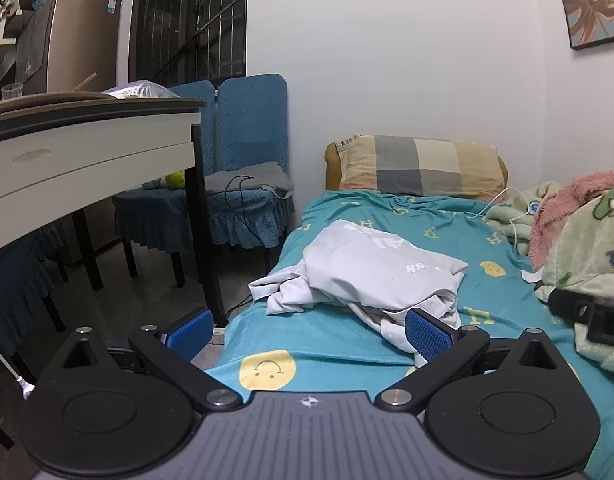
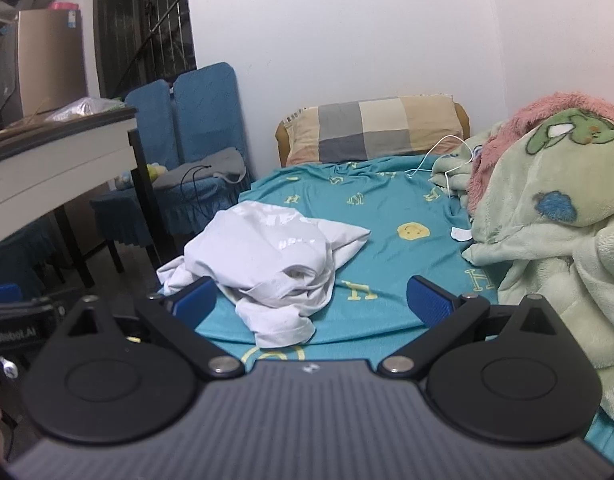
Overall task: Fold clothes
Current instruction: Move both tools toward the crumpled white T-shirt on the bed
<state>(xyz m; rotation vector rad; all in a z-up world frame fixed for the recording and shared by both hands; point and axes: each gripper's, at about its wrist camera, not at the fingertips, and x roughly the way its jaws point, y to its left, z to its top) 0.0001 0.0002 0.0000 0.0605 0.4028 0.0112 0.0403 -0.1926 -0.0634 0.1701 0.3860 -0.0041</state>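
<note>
A crumpled white T-shirt (image 1: 367, 272) with faint pale print lies in a heap on the teal bed sheet (image 1: 347, 352), near the bed's left edge. My left gripper (image 1: 307, 332) hovers just short of the shirt, open, its blue pads (image 1: 427, 336) wide apart with nothing between them. In the right wrist view the same shirt (image 2: 267, 260) lies ahead and slightly left. My right gripper (image 2: 311, 300) is open too, its left pad (image 2: 197, 300) beside the shirt's near edge, holding nothing. The right gripper's body (image 1: 587, 312) shows at the right edge of the left wrist view.
A green and pink fleece blanket (image 2: 547, 220) is piled along the bed's right side. A checked pillow (image 2: 375, 128) and a white cable (image 2: 439, 156) lie at the head. Left of the bed stand blue-covered chairs (image 1: 243, 152) and a white table (image 1: 87, 152).
</note>
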